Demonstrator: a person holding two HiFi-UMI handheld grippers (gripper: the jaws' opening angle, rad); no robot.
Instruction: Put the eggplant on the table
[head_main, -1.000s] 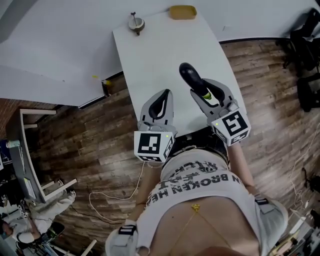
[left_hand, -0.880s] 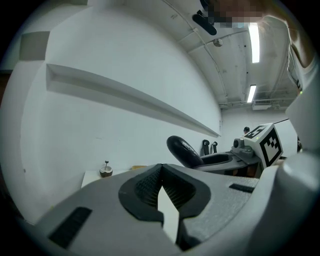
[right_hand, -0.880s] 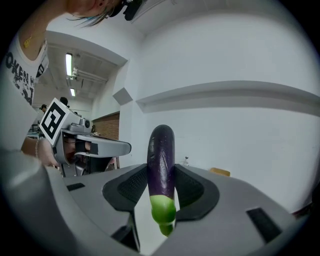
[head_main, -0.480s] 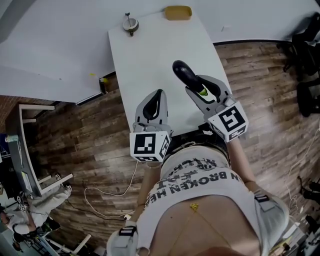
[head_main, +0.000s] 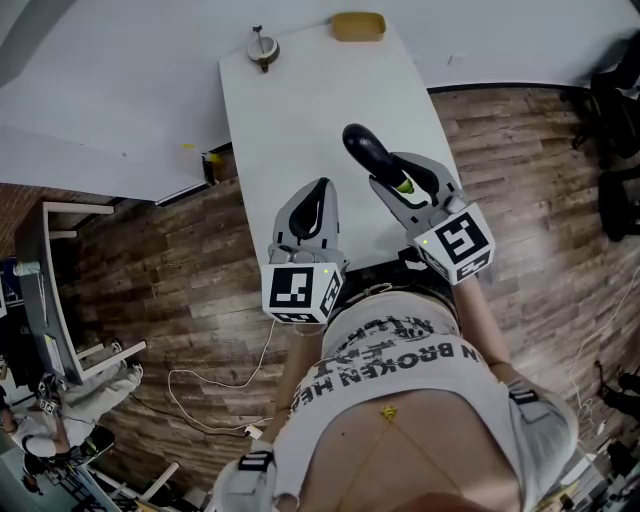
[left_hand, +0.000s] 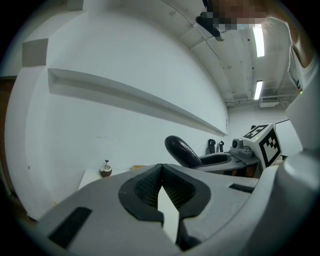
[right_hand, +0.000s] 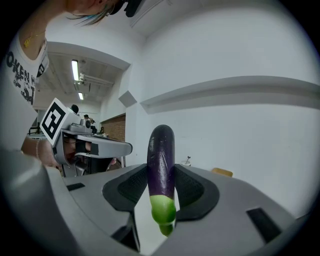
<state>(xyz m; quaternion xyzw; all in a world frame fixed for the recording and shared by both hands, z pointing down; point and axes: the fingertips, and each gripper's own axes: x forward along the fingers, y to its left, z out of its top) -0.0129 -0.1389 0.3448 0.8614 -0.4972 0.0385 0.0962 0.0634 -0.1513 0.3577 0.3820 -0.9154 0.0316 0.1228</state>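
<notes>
A dark purple eggplant (head_main: 366, 148) with a green stem end is held above the near part of the white table (head_main: 300, 100). My right gripper (head_main: 398, 175) is shut on it. In the right gripper view the eggplant (right_hand: 161, 155) stands between the pads, its dark tip sticking out past the right gripper (right_hand: 161, 172) and the stem toward the camera. My left gripper (head_main: 321, 188) hovers beside it on the left, over the table's near edge. The left gripper (left_hand: 161, 170) has its tips together with nothing between them. From there the eggplant (left_hand: 181, 150) shows to the right.
A small round brown cup with a stem (head_main: 263, 46) and a yellow-brown dish (head_main: 358, 25) stand at the table's far end. Wood floor lies on both sides. A white cable (head_main: 215, 385) lies on the floor at left, dark chairs (head_main: 615, 110) stand at right, and a white wall rises behind the table.
Both grippers have moved a little farther out over the table. The eggplant stays in the right gripper. The left gripper stays shut and empty.
</notes>
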